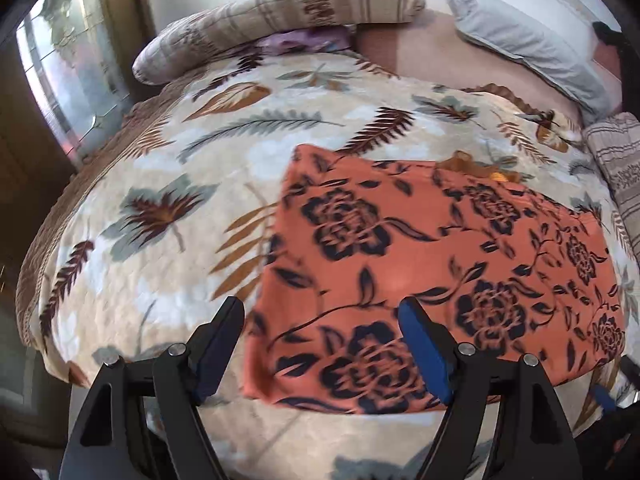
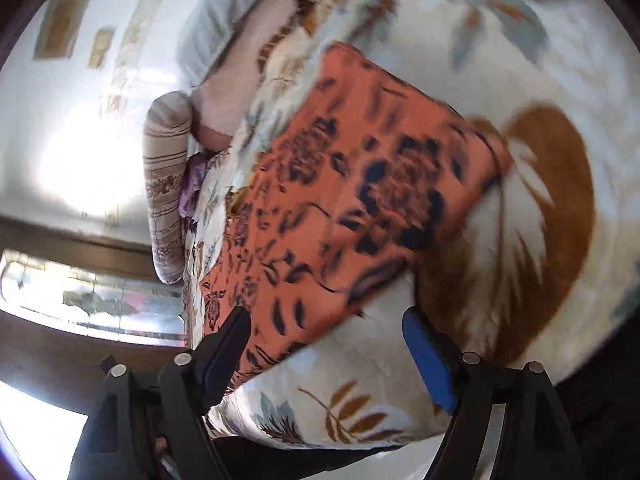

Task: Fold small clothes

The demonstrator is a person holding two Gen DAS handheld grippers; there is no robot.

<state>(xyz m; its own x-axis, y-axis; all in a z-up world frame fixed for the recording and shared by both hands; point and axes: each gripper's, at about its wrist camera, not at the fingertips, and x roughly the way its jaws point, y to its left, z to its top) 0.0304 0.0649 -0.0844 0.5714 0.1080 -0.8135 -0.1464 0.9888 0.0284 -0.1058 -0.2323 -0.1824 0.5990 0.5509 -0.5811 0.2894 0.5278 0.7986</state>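
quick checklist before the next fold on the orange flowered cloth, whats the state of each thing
1. Orange flowered cloth lies flat on the leaf-print bedspread: ok.
2. Left gripper open, nothing pinched: ok.
3. Right gripper open, nothing pinched: ok.
4. Cloth's near edge within view of the left gripper: ok.
5. Edges of the fold line up: cannot tell, both views are blurred.
6. Striped bolster and grey pillow lie apart from the cloth: ok.
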